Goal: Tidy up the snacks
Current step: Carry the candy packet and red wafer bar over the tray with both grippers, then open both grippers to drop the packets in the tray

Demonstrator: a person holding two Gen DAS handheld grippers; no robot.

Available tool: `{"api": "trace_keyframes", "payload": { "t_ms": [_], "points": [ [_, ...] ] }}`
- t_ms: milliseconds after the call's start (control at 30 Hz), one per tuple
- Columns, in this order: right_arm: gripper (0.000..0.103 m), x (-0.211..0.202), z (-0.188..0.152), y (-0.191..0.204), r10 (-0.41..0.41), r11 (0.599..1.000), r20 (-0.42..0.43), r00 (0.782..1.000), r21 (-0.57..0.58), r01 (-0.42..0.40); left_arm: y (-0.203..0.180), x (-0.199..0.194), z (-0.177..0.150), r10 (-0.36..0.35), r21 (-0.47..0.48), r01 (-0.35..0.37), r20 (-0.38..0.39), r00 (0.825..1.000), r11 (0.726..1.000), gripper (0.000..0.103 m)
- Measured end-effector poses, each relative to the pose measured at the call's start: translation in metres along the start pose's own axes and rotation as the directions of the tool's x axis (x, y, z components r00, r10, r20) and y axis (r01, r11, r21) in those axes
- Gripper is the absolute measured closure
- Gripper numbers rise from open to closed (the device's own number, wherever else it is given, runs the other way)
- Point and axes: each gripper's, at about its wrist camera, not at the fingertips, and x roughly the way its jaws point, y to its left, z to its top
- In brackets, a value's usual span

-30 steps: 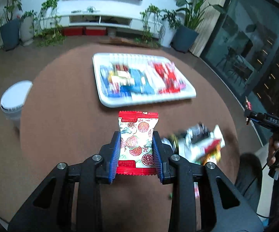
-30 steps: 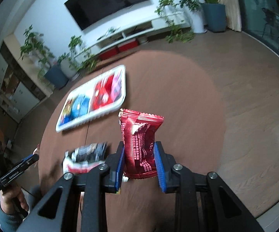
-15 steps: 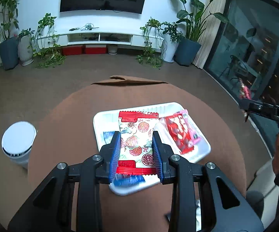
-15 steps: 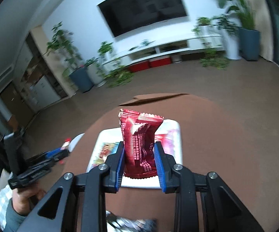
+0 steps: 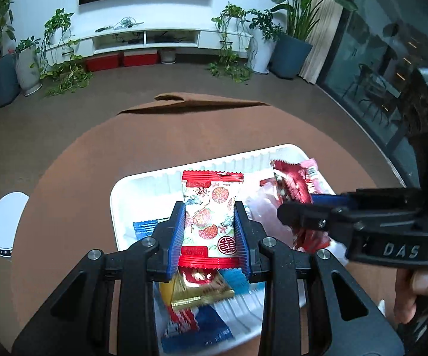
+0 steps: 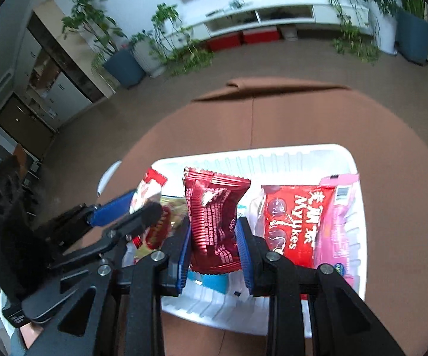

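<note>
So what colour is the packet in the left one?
White snack packet with red fruit pattern and red ends; left wrist view.

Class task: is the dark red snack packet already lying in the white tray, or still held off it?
Still held: the right tool pinches the dark red packet upright above the white tray.

Left gripper and right gripper side by side, angled downward, each clamped on a packet.

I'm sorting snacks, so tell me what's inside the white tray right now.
The white tray holds a red Mylikes packet, a pink packet, and blue and gold wrappers. The fingers and their held packets cover the middle.
</note>
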Motion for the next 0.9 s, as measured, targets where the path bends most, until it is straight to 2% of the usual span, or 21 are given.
{"api": "trace_keyframes", "payload": {
  "t_ms": [200, 433, 767, 900],
  "points": [
    [0.072, 0.028, 0.001, -0.005, -0.032, 0.999, -0.052, 0.998, -0.004, 0.032, -0.003, 0.037, -0.007, 0.019, 0.005, -0.019, -0.034, 0.999, 1.000, 0.073],
    [0.071, 0.040, 0.001, -0.011, -0.041, 0.999, -0.058, 0.997, 0.004, 0.042, -0.003, 0.057, -0.007, 0.049, 0.018, -0.048, -0.038, 0.998, 0.999, 0.071],
    [0.068, 0.038, -0.003, -0.011, -0.048, 0.999, -0.051, 0.998, -0.002, 0.048, 0.003, 0.057, -0.017, 0.070, 0.000, -0.070, -0.061, 0.996, 0.998, 0.059],
    [0.068, 0.037, -0.003, -0.009, -0.056, 0.998, -0.049, 0.997, -0.017, 0.055, 0.003, 0.057, -0.018, 0.068, 0.002, -0.068, -0.061, 0.996, 0.998, 0.059]
  ]
}}
